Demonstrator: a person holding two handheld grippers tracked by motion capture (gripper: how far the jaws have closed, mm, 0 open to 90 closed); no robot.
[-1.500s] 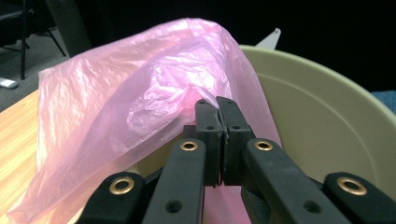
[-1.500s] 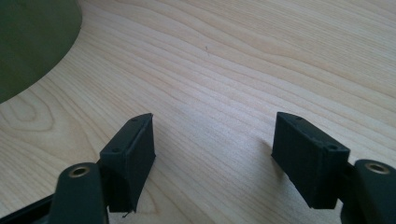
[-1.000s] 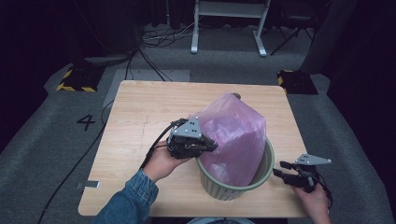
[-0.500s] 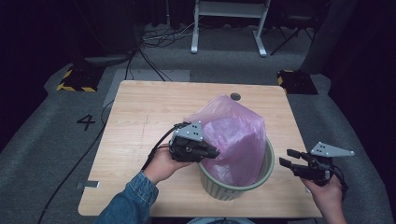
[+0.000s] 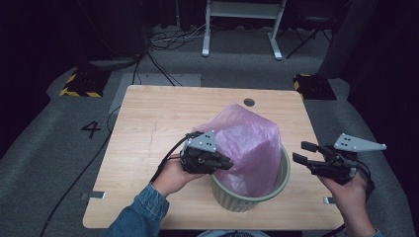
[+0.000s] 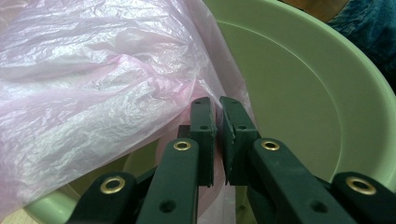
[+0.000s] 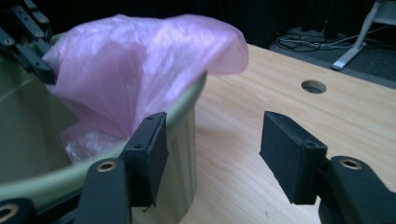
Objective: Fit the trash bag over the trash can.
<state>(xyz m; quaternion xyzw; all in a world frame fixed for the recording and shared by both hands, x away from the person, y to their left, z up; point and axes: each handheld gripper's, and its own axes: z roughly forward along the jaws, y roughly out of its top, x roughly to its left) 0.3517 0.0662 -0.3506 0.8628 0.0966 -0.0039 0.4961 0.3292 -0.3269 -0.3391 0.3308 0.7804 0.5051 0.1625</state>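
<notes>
A pale green bin (image 5: 283,173) stands near the table's front edge, with a crumpled pink plastic bag (image 5: 247,143) rising out of it. My left gripper (image 5: 223,163) is at the bin's left rim, shut on a fold of the pink bag (image 6: 116,84) just inside the green bin (image 6: 303,93). My right gripper (image 5: 301,153) is held open in the air just right of the bin, nothing between its pads. In the right gripper view the bin's rim (image 7: 187,100) lies beside the left pad (image 7: 152,149), and the bag (image 7: 140,60) bulges above it.
The wooden table (image 5: 163,123) has a round cable hole (image 5: 249,102) at its far side. A black cable (image 5: 74,182) runs off the table's left edge. A white desk frame (image 5: 242,24) and yellow-black floor blocks (image 5: 79,84) stand beyond.
My right gripper rose and drew slightly away from the bin's right side. My left gripper stayed at the bin's left rim, holding the bag.
</notes>
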